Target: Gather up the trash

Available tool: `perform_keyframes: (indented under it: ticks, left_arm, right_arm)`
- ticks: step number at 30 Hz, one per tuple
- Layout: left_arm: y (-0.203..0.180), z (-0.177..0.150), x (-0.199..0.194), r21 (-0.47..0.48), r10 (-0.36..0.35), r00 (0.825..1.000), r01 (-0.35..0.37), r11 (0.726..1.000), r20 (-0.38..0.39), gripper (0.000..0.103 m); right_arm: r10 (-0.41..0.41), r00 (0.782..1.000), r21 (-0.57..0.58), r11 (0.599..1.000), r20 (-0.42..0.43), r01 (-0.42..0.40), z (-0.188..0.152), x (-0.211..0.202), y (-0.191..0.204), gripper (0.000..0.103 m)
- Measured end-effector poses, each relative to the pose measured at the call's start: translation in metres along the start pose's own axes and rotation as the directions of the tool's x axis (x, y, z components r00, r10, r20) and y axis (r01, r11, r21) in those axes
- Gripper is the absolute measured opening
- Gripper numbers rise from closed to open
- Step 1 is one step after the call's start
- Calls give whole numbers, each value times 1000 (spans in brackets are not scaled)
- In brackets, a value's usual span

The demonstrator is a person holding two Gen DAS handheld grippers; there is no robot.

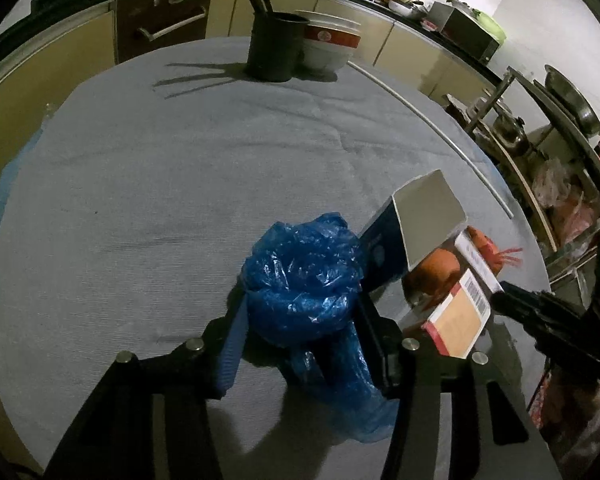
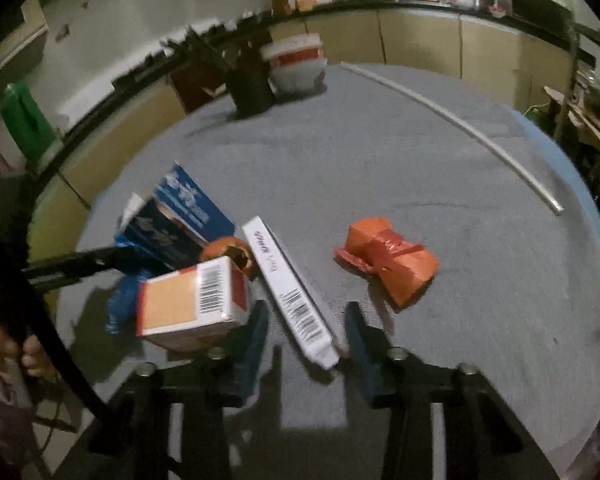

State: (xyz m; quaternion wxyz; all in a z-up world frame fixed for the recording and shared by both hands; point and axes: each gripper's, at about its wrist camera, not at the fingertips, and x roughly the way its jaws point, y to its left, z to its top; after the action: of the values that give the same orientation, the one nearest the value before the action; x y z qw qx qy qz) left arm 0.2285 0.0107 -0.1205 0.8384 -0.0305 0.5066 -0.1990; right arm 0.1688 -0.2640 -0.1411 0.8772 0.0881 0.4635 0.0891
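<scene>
Blue plastic bag (image 1: 300,280), crumpled, sits between fingers of left gripper (image 1: 300,344); pads look pressed into both sides, so prob. clamped on it, bag resting on grey tablecloth (image 1: 180,160). Just right of bag: dark blue carton (image 1: 380,252) w/ grey flap up, small red-and-tan box (image 1: 460,312), orange peel (image 1: 436,270) wedged between them.

Right gripper (image 2: 306,336) straddles near end of long white box (image 2: 296,296); fingers (image 2: 362,340) set close either side. Right pad seems to touch box corner, left pad a bit off, image blurred — real clamp can't be told. Box lies flat, pointing far-left toward pile. Red-and-tan box (image 2: 192,308) just left of it, dark blue carton (image 2: 180,220) farther back, orange peel (image 2: 230,254) between. Crumpled orange wrapper (image 2: 388,264) lies apart, right of long box. Black pot (image 2: 252,88) and stacked bowls (image 2: 296,64) at far edge; white rod (image 2: 452,120) far right.

Step, by guess: gathering stage, both hands taking a first piece each. Next calls for firm grip on long box near its end, lift w/o knocking neighbour box, then bag opened or held as holder for rest. Wrapper, peel, cartons all uncollected.
</scene>
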Motion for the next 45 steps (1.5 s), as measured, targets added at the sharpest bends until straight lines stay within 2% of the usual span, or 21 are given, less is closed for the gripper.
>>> perform_keyframes:
  ticks: [2,5,15,17,20,24,25,26,28,29,30,32,35,36,38,40,43,45]
  left_arm:
    - [1,-5,-5,15,1,1000,-1,1000,3,54]
    - [0,-20,-18,41,3,1000,-3,999,12,54]
    - [-33,-76,-62,110,-22,998,16,994,56,54]
    - [-42,-84,-66,123,-30,998,23,992,55,54]
    - [-58,-94,-66,161,-9,999,2,987,44,54]
    - [-66,-103,-61,189,15,1000,-20,982,26,57]
    - [-66,-105,-58,191,24,1000,-27,981,16,58]
    - [-66,-106,-55,193,31,999,-32,981,5,58]
    - [-64,-109,-53,193,34,999,-32,981,-8,59]
    - [-62,-110,-53,188,29,1000,-26,982,-12,61]
    - [-58,-111,-54,181,23,1000,-21,983,-13,62]
    - [-52,-112,-57,168,23,1000,-20,986,-12,63]
    - [-46,-113,-61,143,-6,1000,8,990,-20,64]
    - [-45,-113,-63,136,-19,1000,21,990,-20,66]
    - [-45,-112,-65,121,-56,998,58,991,-21,70]
    - [-47,-111,-62,105,-87,996,91,990,-37,72]
    - [-55,-110,-53,101,-107,993,113,989,-57,72]
    - [-62,-109,-45,106,-93,994,99,989,-61,72]
  right_arm:
    - [-7,1000,-1,1000,18,7,-3,0,2,28]
    - [-2,999,35,999,41,1,-11,-10,0,26]
    - [110,991,242,962,82,-127,-70,-70,-26,16]
    - [138,986,295,942,90,-158,-87,-80,-32,15]
    - [62,996,281,956,69,-79,-99,-86,-30,16]
    - [104,992,290,950,68,-119,-100,-93,-24,21]
    - [106,992,277,953,62,-119,-97,-93,-19,23]
    - [104,993,263,958,59,-116,-96,-92,-14,31]
    - [88,995,240,966,51,-98,-92,-87,-5,58]
    - [83,995,231,968,62,-95,-91,-86,-1,78]
    - [76,994,219,971,79,-92,-90,-86,3,78]
    - [36,994,181,982,99,-53,-86,-81,13,78]
    - [-19,998,129,992,52,12,-80,-60,25,74]
    - [-38,999,121,992,36,34,-79,-53,26,64]
    - [-73,997,107,992,1,73,-77,-40,29,53]
    - [-95,995,106,989,-43,100,-77,-24,28,47]
    - [-85,996,101,991,-27,88,-79,-20,31,45]
    - [-100,995,83,992,-8,100,-82,-23,33,36]
